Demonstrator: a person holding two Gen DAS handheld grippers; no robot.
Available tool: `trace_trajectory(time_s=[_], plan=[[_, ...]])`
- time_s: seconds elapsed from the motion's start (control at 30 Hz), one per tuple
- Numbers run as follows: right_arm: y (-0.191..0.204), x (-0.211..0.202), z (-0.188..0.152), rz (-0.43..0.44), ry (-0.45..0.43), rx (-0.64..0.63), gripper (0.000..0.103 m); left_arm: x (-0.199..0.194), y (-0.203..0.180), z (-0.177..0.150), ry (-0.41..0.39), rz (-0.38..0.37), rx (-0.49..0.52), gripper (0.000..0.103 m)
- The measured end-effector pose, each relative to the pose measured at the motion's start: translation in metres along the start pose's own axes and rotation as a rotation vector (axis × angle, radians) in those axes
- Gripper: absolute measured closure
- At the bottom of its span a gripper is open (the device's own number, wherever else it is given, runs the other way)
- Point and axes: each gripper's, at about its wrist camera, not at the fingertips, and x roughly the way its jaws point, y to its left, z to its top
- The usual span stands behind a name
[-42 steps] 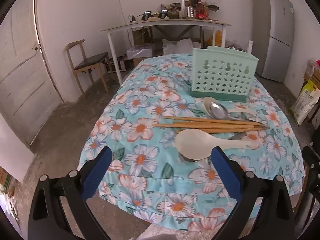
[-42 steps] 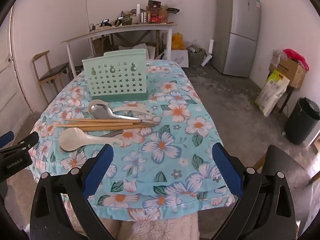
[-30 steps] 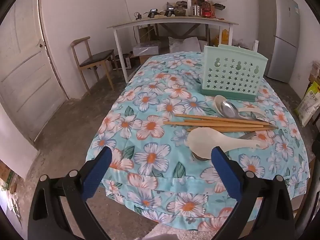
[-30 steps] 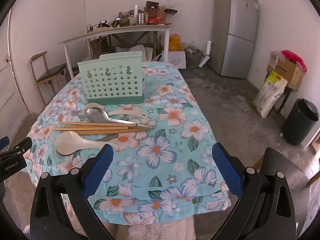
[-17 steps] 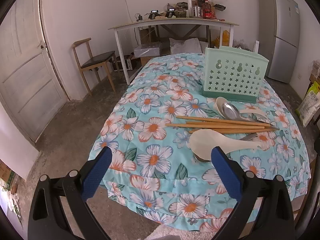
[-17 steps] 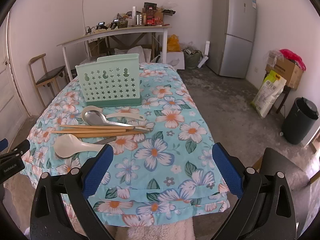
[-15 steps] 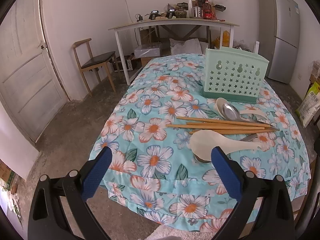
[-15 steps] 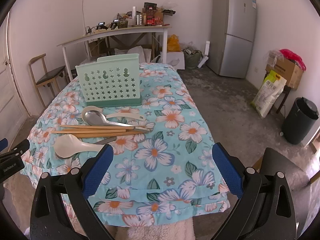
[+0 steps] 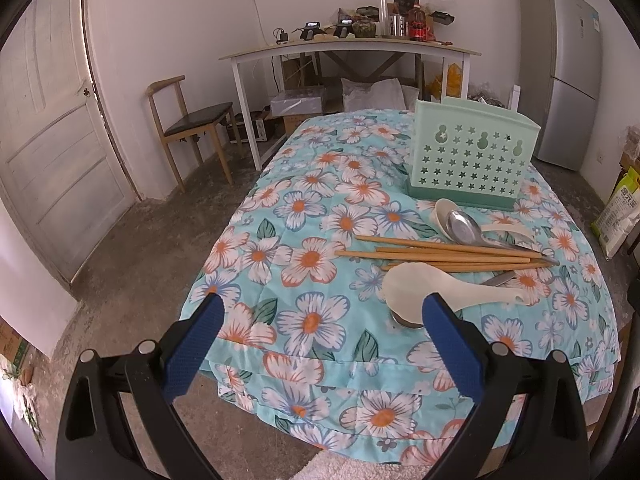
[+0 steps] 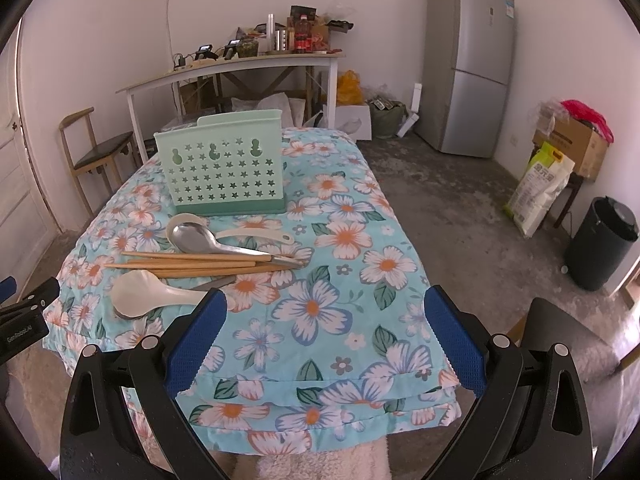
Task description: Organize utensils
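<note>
A mint-green utensil holder [image 9: 472, 160] [image 10: 222, 166] with star cut-outs stands upright on the floral tablecloth [image 9: 320, 256] [image 10: 340, 280]. In front of it lie a metal spoon [image 9: 466, 226] [image 10: 200, 238], a small white spoon [image 10: 256, 234], several wooden chopsticks [image 9: 440, 254] [image 10: 192, 264] and a white rice paddle [image 9: 416, 288] [image 10: 144, 292] over a metal piece. My left gripper [image 9: 320, 332] is open, held off the table's near-left edge. My right gripper [image 10: 326, 328] is open above the table's near edge, empty.
A wooden chair [image 9: 188, 128], a white side table [image 9: 348, 46] with clutter and a door [image 9: 52, 120] are on the left. A grey fridge [image 10: 472, 64], sacks, boxes [image 10: 568, 144] and a dark bin [image 10: 600, 244] stand to the right. A black chair part [image 10: 560, 328] is near right.
Both grippers have drawn back slightly from the table over the last second and are now nearly still. Both stay open, and the utensils have not moved.
</note>
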Motion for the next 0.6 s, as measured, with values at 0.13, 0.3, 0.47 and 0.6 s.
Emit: trace_trajectory(time_s=[0.13,0.3,0.47,0.6], plan=[[0.0002,0.0000,0.0001,0.000,0.000,0.000,0.008,0.0000,0.0000,0.0001,0.001,-0.001,0.000,0.006],[0.0030,0.0007,0.0017,0.000,0.000,-0.001,0.008,0.0000,0.0002,0.0000,0.000,-0.001,0.000,0.006],[0.0025,0.0004,0.0014,-0.001,0.000,-0.001,0.008,0.0000,0.0005,-0.0002,0.000,-0.001,0.000,0.006],[0.0027,0.0005,0.0017,0.001,0.002,-0.001,0.008,0.0001,0.0007,-0.0002,0.000,-0.001,-0.001,0.006]])
